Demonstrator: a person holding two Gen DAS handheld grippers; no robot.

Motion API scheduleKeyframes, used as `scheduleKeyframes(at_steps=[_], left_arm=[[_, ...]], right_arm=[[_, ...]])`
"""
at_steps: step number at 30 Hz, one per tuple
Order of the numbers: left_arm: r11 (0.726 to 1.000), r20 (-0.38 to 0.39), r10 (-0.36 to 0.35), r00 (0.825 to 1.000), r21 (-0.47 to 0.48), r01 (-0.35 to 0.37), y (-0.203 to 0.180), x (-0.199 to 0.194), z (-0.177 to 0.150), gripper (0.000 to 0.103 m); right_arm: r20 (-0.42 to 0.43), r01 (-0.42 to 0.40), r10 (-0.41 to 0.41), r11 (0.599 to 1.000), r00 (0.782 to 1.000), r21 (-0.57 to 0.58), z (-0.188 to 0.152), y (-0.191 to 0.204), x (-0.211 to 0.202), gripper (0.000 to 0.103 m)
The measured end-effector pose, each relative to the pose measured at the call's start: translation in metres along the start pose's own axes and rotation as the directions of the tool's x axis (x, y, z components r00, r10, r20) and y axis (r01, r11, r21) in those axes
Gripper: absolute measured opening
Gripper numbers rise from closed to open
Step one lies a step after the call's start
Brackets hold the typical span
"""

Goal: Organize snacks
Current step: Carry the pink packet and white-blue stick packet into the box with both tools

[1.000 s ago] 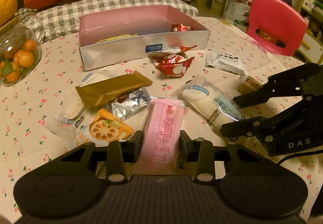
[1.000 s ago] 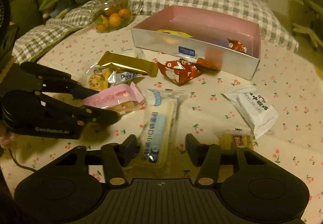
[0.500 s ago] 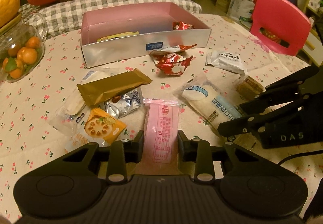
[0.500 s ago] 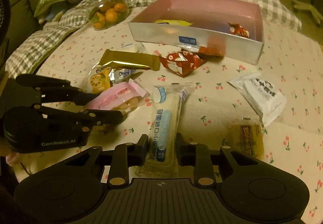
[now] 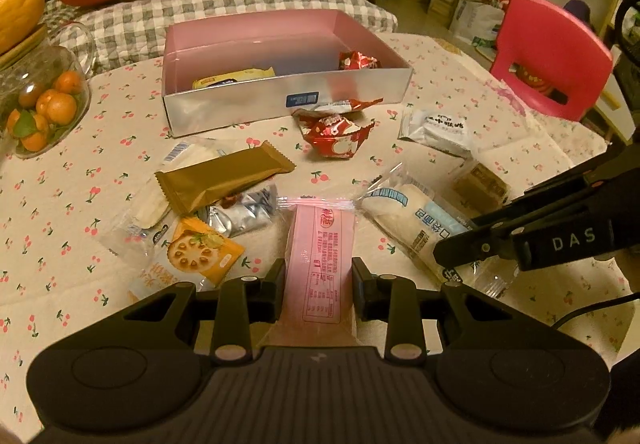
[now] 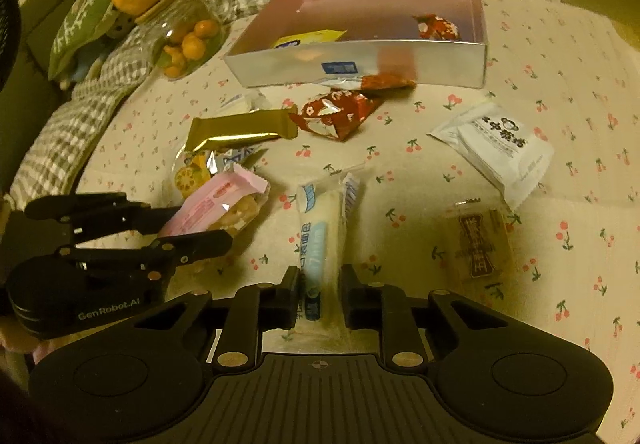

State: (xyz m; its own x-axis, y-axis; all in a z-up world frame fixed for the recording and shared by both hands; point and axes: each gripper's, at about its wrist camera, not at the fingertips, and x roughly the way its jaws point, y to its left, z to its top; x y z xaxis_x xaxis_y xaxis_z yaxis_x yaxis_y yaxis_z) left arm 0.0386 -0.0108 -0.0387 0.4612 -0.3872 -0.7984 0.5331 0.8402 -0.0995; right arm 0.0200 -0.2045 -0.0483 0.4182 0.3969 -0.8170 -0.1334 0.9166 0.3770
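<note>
The left gripper (image 5: 318, 282) is clamped on the near end of a pink packet (image 5: 322, 256), both pads pressing its sides; the packet's far end points toward the box. The right gripper (image 6: 320, 286) is closed tight on a clear-wrapped white roll with blue lettering (image 6: 322, 228), pinched between its 2 fingers, the wrapper's far end resting on the cherry-print cloth (image 6: 560, 92).

Just right of the roll in the right wrist view lies a small brown-labelled clear packet (image 6: 482, 244), apart from it. Beyond that lies a white sachet with black characters (image 6: 500, 144).

Left of the pink packet, in the left wrist view, is a loose pile: an orange cracker packet (image 5: 200, 254), a silver foil packet (image 5: 244, 210), and a gold bar wrapper (image 5: 224, 176) lying across the top of a clear packet (image 5: 148, 204).

Farther on, 1 red foil packet (image 5: 334, 132) lies on the cloth, near the box front, and a red-and-white wrapper (image 5: 344, 106) lies against that front wall.

The silver box with pink interior (image 5: 240, 112) stands open; inside are a yellow packet (image 5: 236, 78) near the front wall and a red foil packet (image 5: 358, 62) at the right side.

Behind, a glass jar of small oranges (image 5: 44, 104), a grey checked cushion (image 5: 224, 4) and a pink chair (image 5: 552, 56).
</note>
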Motion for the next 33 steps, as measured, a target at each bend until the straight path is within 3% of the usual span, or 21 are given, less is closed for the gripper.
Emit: scheduleKeyframes(at_steps=[6, 13, 33], left_arm=[[1.000, 0.010, -0.015, 1.000, -0.013, 0.015, 0.001, -0.007, 0.005, 0.030], [0.999, 0.027, -0.021, 0.999, -0.023, 0.022, 0.001, -0.014, 0.012, 0.030], [0.992, 0.104, -0.004, 0.995, -0.122, 0.017, 0.014, -0.016, 0.056, 0.030]], right_arm=[[-0.012, -0.034, 0.035, 0.995, 0.999, 0.096, 0.004, -0.009, -0.008, 0.019], [0.030, -0.078, 0.075, 0.984, 0.997, 0.158, 0.013, -0.014, -0.025, 0.019], [0.181, -0.108, 0.063, 0.962, 0.982, 0.250, 0.063, -0.020, -0.052, 0.019]])
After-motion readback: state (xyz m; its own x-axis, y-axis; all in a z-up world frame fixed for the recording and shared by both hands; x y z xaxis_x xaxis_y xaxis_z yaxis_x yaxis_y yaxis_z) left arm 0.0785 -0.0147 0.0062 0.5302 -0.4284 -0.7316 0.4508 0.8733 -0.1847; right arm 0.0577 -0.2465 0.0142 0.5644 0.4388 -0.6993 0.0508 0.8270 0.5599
